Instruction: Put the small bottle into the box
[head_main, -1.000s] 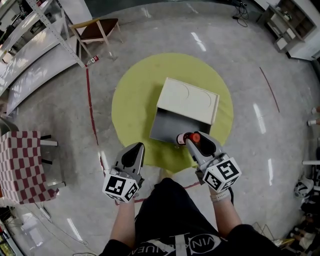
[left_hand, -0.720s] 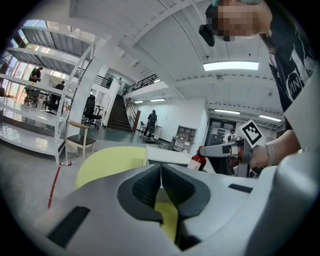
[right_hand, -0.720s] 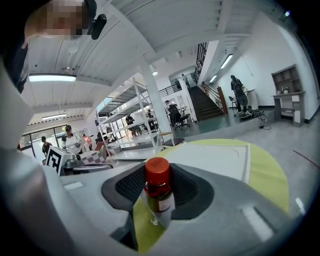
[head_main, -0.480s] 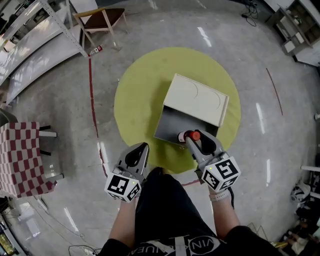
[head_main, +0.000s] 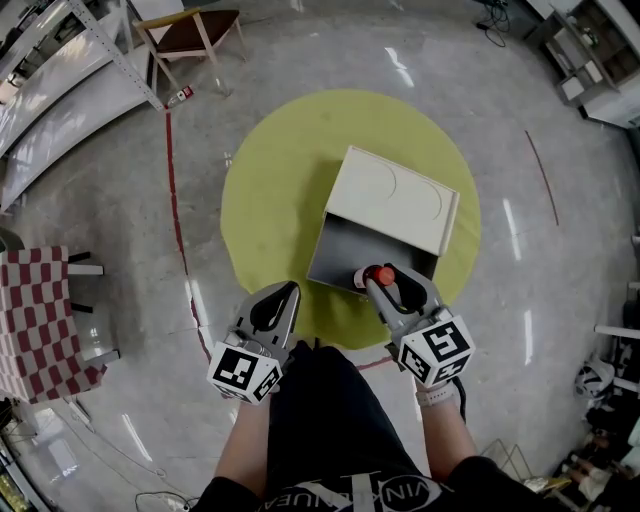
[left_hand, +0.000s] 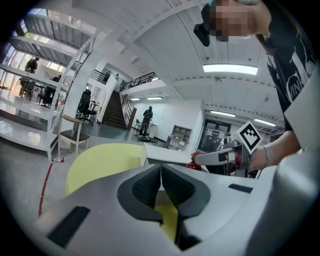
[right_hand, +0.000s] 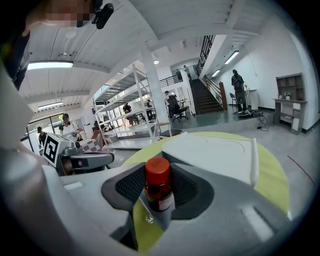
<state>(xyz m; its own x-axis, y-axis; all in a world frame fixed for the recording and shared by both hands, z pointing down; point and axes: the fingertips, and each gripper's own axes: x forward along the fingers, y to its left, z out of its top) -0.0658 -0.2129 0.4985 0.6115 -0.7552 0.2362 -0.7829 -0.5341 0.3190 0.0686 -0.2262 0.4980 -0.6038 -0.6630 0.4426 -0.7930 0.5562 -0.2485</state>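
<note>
The right gripper is clenched on the small bottle. In the right gripper view the bottle stands upright between the ribbed pads, red cap above the jaw tips and label lower down.

Ahead of both grippers a round yellow mat covers the grey floor. On the mat, straight ahead of the right gripper, sits the box, open, with a dark grey inside and its cream lid raised on the far side. The bottle is at the box's near rim, just past the right gripper's tips, and is not yet inside.

The left gripper hangs beside the right one, a little nearer the person, over the near edge of the mat. Its jaws are closed together with nothing between them.

Against the picture half a second ago, the right gripper has the same grip and the bottle is at about the same spot on the box's near rim. The left gripper keeps its place beside it. The mat and box have slid slightly in the head view, which looks like a shift of the head camera.
</note>
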